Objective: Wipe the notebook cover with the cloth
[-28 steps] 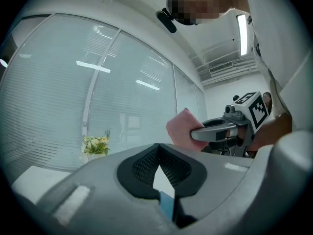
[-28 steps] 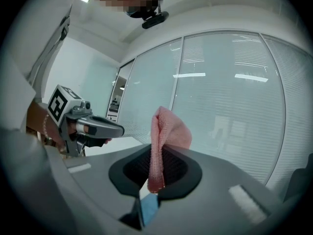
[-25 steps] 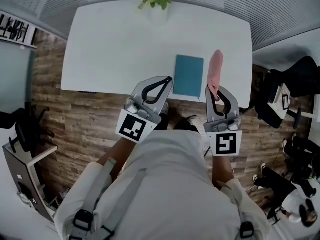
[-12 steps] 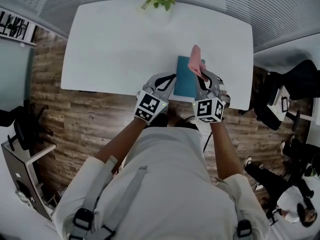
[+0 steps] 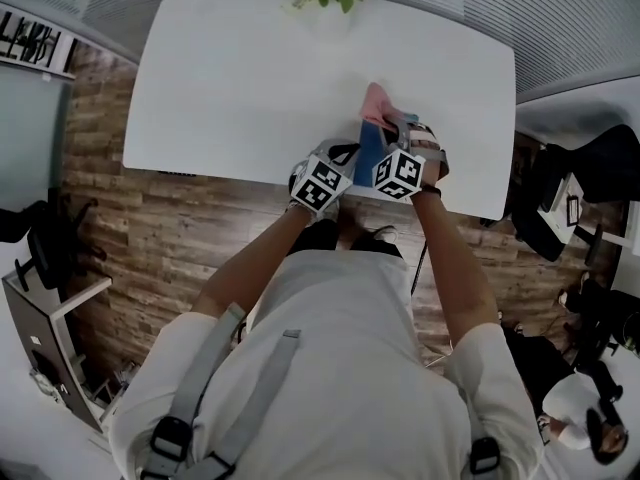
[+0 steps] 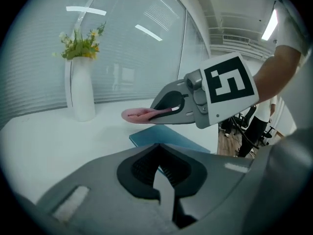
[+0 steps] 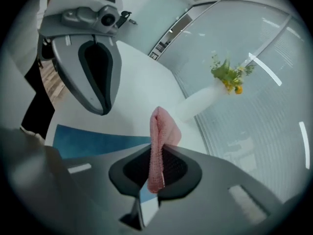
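Pink cloth (image 7: 159, 146) pinched over the teal notebook (image 5: 368, 158)

The right gripper (image 7: 151, 187) clamps the cloth, a nubbly, folded strip that sticks out past the jaws above the notebook's far end. The notebook has a plain, flat teal cover. It lies closed near the front edge of the white table (image 5: 240, 78), between the two grippers. The left gripper (image 6: 164, 190) has its jaws closed on nothing, just beside the notebook's left edge.

Cool, even light; the white table (image 5: 230, 78) glares softly, and light strips (image 6: 85, 9) mirror in the far glass (image 6: 132, 53). Fisheye bends every edge; the left gripper (image 6: 166, 199) blurs near the lens.
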A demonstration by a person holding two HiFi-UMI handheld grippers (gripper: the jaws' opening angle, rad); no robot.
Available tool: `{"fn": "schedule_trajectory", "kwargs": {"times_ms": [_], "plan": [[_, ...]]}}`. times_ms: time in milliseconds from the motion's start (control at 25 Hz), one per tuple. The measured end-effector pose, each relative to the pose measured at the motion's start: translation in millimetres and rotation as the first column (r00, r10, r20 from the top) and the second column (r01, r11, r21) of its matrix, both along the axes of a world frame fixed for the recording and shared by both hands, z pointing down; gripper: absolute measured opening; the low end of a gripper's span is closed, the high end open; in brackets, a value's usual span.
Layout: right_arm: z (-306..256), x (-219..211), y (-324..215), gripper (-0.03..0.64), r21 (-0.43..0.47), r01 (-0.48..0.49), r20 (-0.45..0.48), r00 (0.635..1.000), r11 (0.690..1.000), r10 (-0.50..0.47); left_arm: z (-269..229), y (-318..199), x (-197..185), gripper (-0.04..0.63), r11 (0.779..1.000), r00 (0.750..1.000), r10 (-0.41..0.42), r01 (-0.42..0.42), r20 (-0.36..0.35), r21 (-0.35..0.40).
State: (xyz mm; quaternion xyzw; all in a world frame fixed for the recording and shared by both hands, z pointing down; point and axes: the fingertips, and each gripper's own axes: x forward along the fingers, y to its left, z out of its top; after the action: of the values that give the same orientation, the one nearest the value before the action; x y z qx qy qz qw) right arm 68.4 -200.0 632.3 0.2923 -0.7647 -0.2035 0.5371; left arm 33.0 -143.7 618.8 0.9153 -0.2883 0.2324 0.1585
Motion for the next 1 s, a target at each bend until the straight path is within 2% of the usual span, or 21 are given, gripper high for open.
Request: {"fn": "schedule_trajectory", "kwargs": {"times_ms": [280, 480, 600, 760, 1000], "plan": [[44.6, 4.0, -21.9, 0.023, -0.034, 0.047, -0.186, 0.981, 0.998, -0.053, 40.9, 5.9, 4.9, 0.002, 0.996, 0.991, 0.083, -0.080, 0.103, -0.038], [70.7, 11.0, -24.2, 0.023, -0.090, 0.069, -0.261, 0.961, 0.994, -0.091, 54.7, 8.6, 11.6, 0.002, 0.991, 0.980, 0.132, -0.127, 0.147, -0.045], [78.2, 14.9, -19.0, 0.023, -0.121, 0.057, -0.264, 0.960, 0.991, -0.087, 61.4, 10.7, 16.4, 0.002, 0.987, 0.973, 0.159, -0.152, 0.168, -0.058], [77.8, 8.4, -12.2, 0.023, -0.111, 0.066, -0.231, 0.969, 0.992, -0.091, 65.1, 11.6, 14.5, 0.002, 0.985, 0.970, 0.165, -0.155, 0.177, -0.072], [78.2, 11.6, -0.4, 0.021, -0.121, 0.067, -0.235, 0.967, 0.990, -0.094, 66.3, 12.4, 15.7, 0.002, 0.984, 0.966, 0.176, -0.166, 0.190, -0.067]]}}
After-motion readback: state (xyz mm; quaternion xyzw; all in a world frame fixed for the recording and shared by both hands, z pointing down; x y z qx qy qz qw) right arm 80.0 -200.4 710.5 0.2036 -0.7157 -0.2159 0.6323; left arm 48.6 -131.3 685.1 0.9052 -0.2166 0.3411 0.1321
